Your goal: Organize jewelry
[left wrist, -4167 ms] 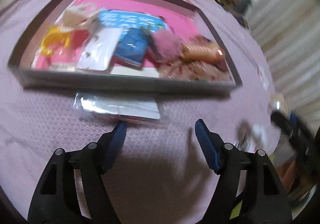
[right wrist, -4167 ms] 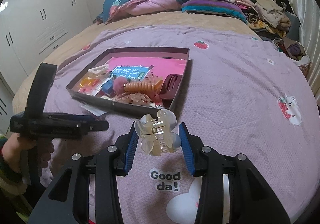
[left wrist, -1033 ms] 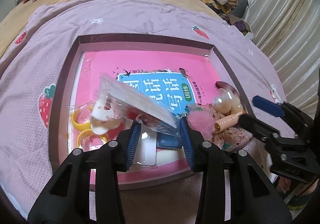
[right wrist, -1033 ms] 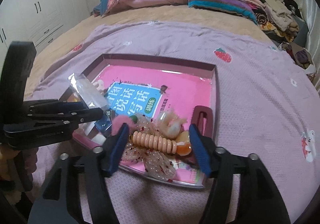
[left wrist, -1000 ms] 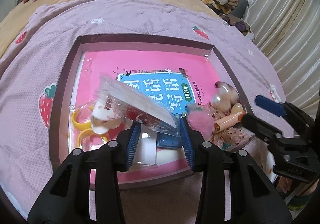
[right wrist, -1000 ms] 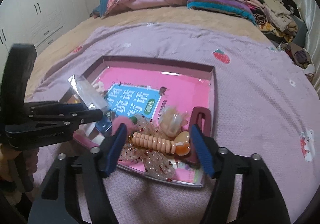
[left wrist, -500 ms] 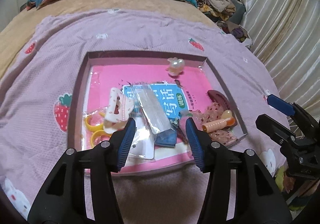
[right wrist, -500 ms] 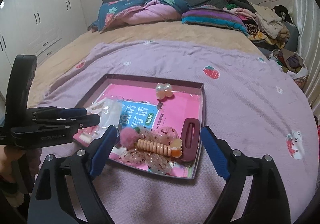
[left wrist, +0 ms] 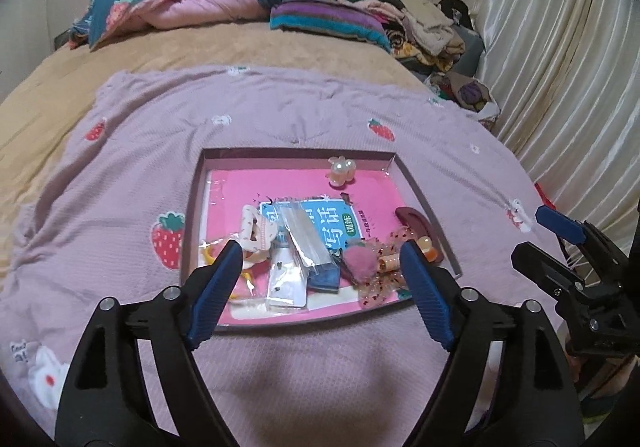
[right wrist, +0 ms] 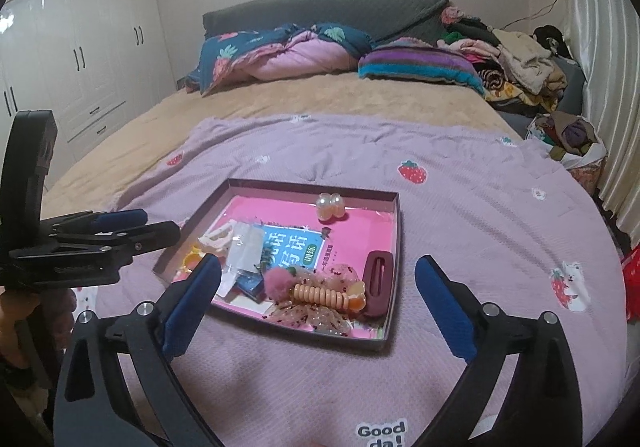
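Note:
A shallow dark-rimmed tray (left wrist: 296,153) (right wrist: 397,231) with a pink lining lies on the purple blanket. In it are a pearly claw clip (left wrist: 341,171) (right wrist: 329,206) by the far rim, a clear plastic packet (left wrist: 306,241) (right wrist: 246,247), a pink pompom (left wrist: 360,263) (right wrist: 278,281), a peach comb clip (right wrist: 320,295) and a maroon clip (right wrist: 378,283). My left gripper (left wrist: 318,251) (right wrist: 158,225) hovers above the tray's near edge, its jaws opening with nothing held. My right gripper (right wrist: 318,267) (left wrist: 550,243) hangs above the near right side, its jaws also opening and empty.
The purple strawberry blanket (left wrist: 120,175) covers the near half of a bed. Quilts and a clothes pile (right wrist: 500,59) lie at the headboard. A white wardrobe (right wrist: 80,59) stands on the left and a curtain (left wrist: 560,67) on the right.
The left gripper let go of the clear packet, which now lies in the tray. The pearly clip moved to the far rim. Both grippers rose, drew back and widened.

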